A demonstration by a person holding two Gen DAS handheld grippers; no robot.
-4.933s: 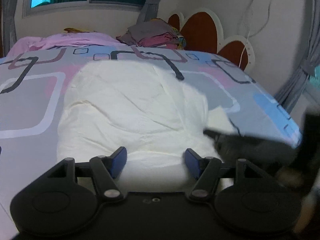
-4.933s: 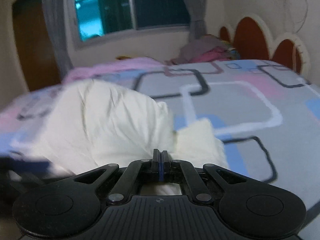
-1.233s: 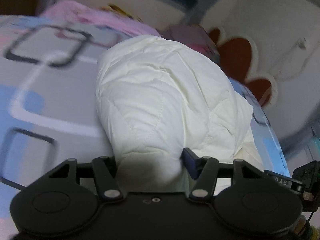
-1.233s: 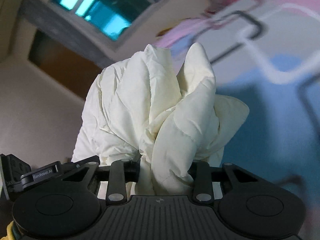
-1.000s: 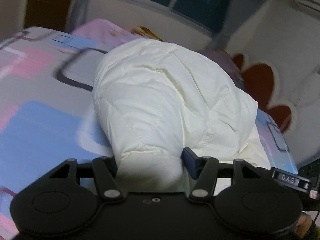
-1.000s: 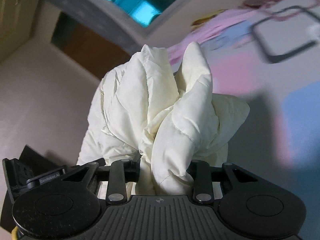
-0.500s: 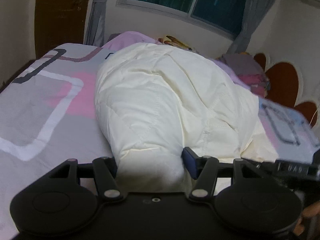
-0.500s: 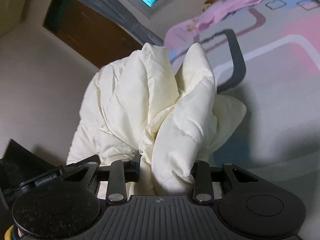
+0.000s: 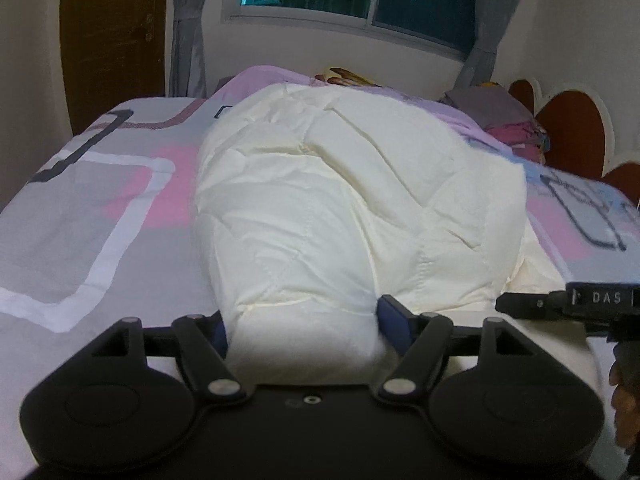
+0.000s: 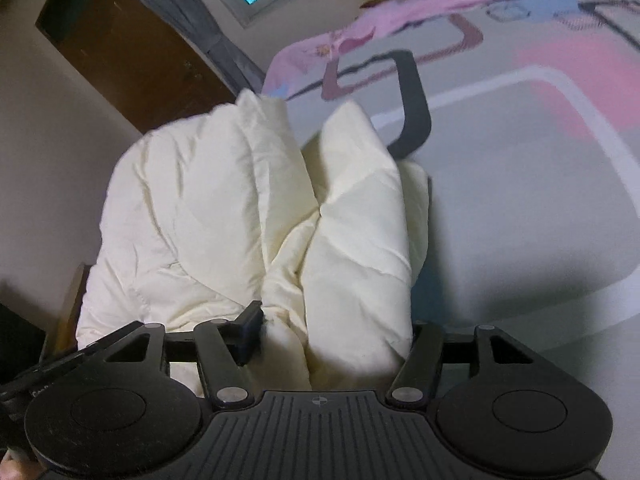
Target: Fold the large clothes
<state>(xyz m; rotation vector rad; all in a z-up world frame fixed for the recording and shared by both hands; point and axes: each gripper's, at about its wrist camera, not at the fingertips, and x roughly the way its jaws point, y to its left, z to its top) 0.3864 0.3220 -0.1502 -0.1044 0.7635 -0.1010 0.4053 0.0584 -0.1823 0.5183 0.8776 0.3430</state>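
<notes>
Cream quilted puffy garment (image 9: 352, 208), a large padded piece, lies in a long mound on the bed with a grey, pink and blue sheet printed with rounded squares (image 9: 80, 216). Its near end runs under the camera housing in both views, so how its edges are stacked there cannot be made out. Sleeves, collar or front cannot be told apart in the bunched folds.

Left gripper (image 9: 304, 320): black two-finger tool with blue pads, pointing down at the mound's near end. Its jaws are opening; the rolled end of the garment sits between them. The left pad is mostly buried behind fabric, and the right pad (image 9: 394, 314) looks to stand just beside the roll, though contact is hard to judge.

Right gripper (image 10: 332, 332): also angled down, jaws opening, with a bunched double fold of the garment between them. The left finger (image 10: 250, 330) shows a slight gap from the cloth; the right finger is hidden behind the fold. In the left wrist view this tool enters from the right edge, cut off, with part of a hand (image 9: 624, 404) below it.

Far end: folded clothes pile (image 9: 504, 116) partly hidden by the mound.
</notes>
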